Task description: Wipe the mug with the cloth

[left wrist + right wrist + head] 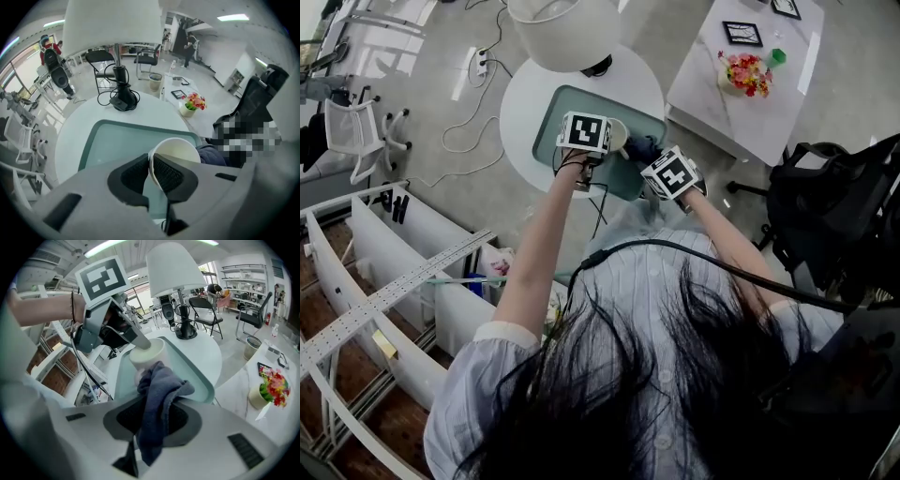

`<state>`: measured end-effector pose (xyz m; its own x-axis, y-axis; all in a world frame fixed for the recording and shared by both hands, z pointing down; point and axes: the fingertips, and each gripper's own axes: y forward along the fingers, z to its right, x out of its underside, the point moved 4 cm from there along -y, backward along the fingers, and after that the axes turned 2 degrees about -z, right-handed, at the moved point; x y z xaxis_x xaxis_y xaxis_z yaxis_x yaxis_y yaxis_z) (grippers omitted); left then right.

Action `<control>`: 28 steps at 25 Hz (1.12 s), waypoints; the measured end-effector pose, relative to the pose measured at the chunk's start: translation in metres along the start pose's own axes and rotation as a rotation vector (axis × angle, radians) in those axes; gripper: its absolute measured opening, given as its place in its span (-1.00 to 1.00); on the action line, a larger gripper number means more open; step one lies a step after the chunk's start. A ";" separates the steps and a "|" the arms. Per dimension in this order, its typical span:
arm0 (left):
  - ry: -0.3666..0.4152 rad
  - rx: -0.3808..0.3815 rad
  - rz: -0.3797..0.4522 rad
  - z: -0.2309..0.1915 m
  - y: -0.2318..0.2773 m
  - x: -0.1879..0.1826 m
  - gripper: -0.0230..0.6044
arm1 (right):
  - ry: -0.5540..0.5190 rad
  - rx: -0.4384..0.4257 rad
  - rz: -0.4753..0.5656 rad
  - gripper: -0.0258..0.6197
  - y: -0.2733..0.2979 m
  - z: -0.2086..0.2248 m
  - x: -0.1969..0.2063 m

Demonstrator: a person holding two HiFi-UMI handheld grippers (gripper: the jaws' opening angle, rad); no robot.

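Note:
A cream mug (180, 151) is held tilted above a teal tray (117, 138); my left gripper (151, 171) is shut on its rim, one pad inside and one outside. In the right gripper view the mug (149, 352) shows its side, with the left gripper (133, 337) clamped on its top. My right gripper (157, 416) is shut on a dark blue cloth (159, 394), whose bunched end presses against the mug's side. From the head view both grippers meet over the tray (553, 117), mug (619, 136) between them, cloth (639, 148) just right of it.
The tray lies on a round white table (525, 94) that also carries a lamp with a white shade (567, 28) and black base (123, 101). A marble side table (750, 84) with flowers stands to the right. White shelving (384, 272) lies on the floor at left.

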<state>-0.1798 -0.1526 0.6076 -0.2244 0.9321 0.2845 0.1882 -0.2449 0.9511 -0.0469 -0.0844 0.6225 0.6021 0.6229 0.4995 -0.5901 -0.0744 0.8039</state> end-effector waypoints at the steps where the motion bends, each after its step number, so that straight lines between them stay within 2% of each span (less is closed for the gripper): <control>1: -0.029 -0.001 0.006 -0.001 0.001 0.001 -0.78 | 0.000 0.000 0.003 -0.63 -0.001 0.000 0.000; 5: -0.137 -0.015 0.023 -0.002 0.003 0.004 -0.78 | -0.013 0.002 0.002 -0.63 -0.005 0.002 0.000; 12: -0.237 -0.048 0.069 -0.003 -0.003 0.004 -0.78 | -0.033 0.010 0.002 -0.63 -0.015 0.001 -0.001; 15: -0.201 -0.032 0.088 -0.004 0.001 0.008 -0.78 | -0.014 0.017 0.011 -0.63 -0.020 0.006 -0.001; 19: -0.150 -0.051 0.131 -0.004 -0.017 0.008 -0.78 | 0.036 0.020 0.055 -0.63 -0.032 0.014 -0.010; 23: -0.164 -0.063 0.204 -0.004 -0.041 0.012 -0.78 | 0.063 0.000 0.089 -0.63 -0.044 0.014 -0.016; 28: -0.219 0.000 0.305 0.003 -0.063 0.026 -0.78 | 0.065 -0.036 0.139 -0.63 -0.059 0.004 -0.024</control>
<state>-0.1950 -0.1125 0.5544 0.0515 0.8513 0.5222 0.2150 -0.5201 0.8266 -0.0243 -0.0979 0.5642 0.4783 0.6576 0.5821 -0.6846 -0.1359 0.7161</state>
